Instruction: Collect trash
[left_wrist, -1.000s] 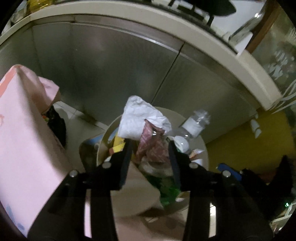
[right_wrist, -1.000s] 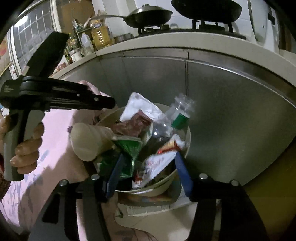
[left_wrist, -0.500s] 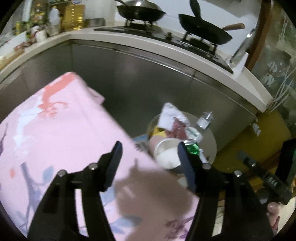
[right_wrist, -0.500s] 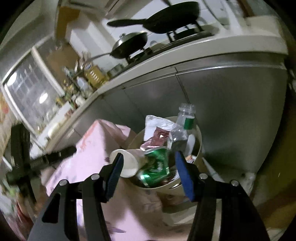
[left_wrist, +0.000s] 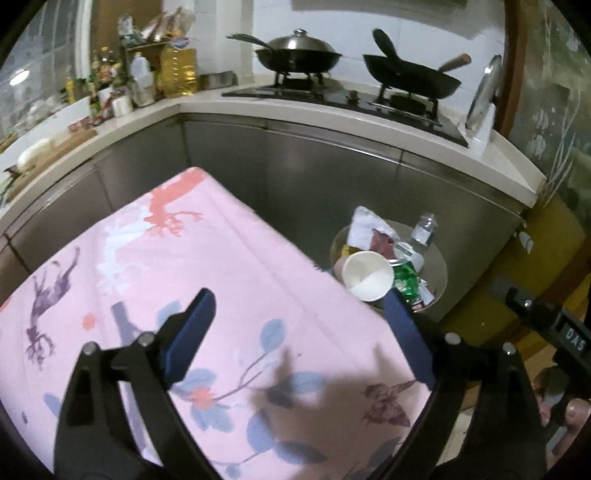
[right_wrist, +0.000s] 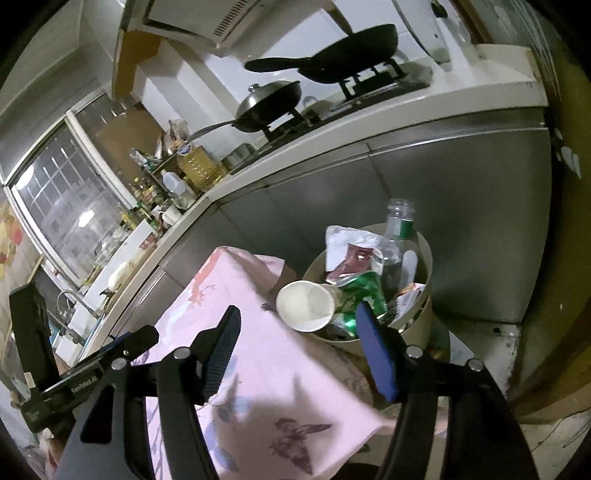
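Observation:
A beige trash bin stands on the floor beside the table, against the steel cabinets. It is heaped with trash: a white paper cup lying on its side, a green crushed can, a clear plastic bottle, white paper and wrappers. My left gripper is open and empty above the table with the pink floral cloth. My right gripper is open and empty, above the table's edge near the bin.
Steel cabinet fronts run behind the bin under a white counter. A stove with two pans sits on it. Bottles and jars crowd the counter's left. A yellow wall lies right of the bin.
Both grippers have pulled back and up from the bin to over the table. The paper cup, earlier at my left gripper, now lies on the bin's heap. Both sets of jaws stand wider.

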